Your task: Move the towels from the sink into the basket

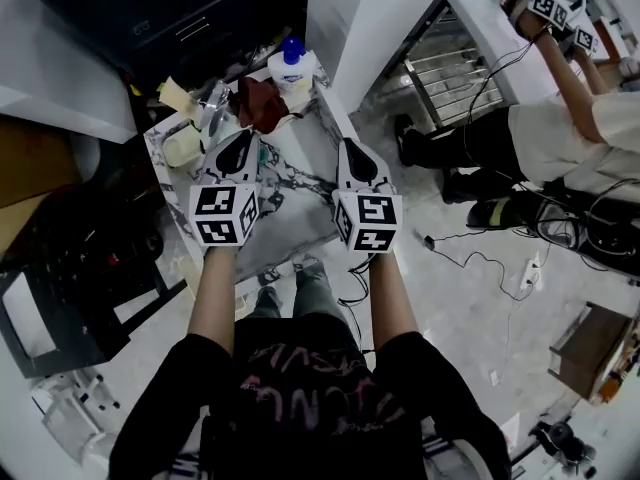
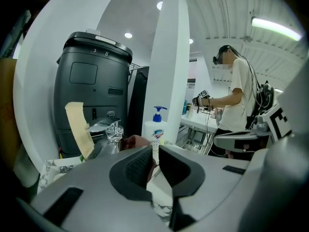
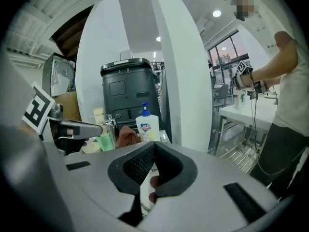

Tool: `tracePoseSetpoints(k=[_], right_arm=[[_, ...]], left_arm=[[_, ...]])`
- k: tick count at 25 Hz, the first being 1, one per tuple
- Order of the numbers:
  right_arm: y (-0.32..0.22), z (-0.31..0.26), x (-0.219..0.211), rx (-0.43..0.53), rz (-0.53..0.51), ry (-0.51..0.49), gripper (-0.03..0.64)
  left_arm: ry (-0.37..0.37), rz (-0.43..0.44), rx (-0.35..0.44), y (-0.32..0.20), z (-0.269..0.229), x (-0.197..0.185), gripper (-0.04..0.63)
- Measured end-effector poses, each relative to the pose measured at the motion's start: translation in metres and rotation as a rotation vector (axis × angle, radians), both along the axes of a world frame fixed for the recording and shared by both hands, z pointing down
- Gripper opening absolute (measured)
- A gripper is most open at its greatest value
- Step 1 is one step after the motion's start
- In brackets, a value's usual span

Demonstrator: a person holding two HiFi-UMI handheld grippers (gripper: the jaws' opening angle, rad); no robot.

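Note:
A reddish-brown towel (image 1: 262, 103) lies bunched at the back of the small marbled sink counter (image 1: 300, 158), between the faucet (image 1: 212, 108) and a soap bottle (image 1: 292, 68). It also shows in the left gripper view as a brown towel (image 2: 133, 141) and in the right gripper view (image 3: 126, 135). My left gripper (image 1: 238, 138) hovers just in front of the faucet, shut and empty (image 2: 155, 153). My right gripper (image 1: 352, 148) is beside it over the counter's right edge, shut with nothing between its pads (image 3: 153, 146). A dark basket (image 1: 80, 268) stands on the floor to the left.
A yellow cloth (image 2: 79, 129) hangs by the faucet, and a pale green sponge (image 3: 105, 141) sits near it. A dark cabinet (image 2: 89, 91) and a white pillar (image 2: 166, 71) stand behind the counter. Another person (image 1: 560, 138) works at a table on the right. Cables (image 1: 480, 258) lie on the floor.

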State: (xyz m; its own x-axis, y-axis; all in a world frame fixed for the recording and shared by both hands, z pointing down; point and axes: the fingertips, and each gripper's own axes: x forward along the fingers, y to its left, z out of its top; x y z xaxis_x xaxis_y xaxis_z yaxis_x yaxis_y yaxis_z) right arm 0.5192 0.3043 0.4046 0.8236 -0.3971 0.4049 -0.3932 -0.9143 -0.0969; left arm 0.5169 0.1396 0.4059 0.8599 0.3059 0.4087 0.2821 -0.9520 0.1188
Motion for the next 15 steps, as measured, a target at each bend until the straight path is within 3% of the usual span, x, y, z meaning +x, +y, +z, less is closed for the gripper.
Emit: tracePoseSetpoints(k=[2,9,15], right_arm=[[0.002,0.007,0.009,0.002,-0.009,-0.014,0.014],[0.013,0.032,0.037,-0.003,-0.036,-0.052,0.015],[0.021,0.047,0.056,-0.011,-0.055,-0.072,0.015]], left_arm=[[-0.016,-0.012,0.000,0.003,0.011,0.011,0.085],[-0.074,-0.083,0.012,0.009,0.047,0.045,0.194],[-0.109,-0.133,0.031,0.008,0.071,0.073,0.230]])
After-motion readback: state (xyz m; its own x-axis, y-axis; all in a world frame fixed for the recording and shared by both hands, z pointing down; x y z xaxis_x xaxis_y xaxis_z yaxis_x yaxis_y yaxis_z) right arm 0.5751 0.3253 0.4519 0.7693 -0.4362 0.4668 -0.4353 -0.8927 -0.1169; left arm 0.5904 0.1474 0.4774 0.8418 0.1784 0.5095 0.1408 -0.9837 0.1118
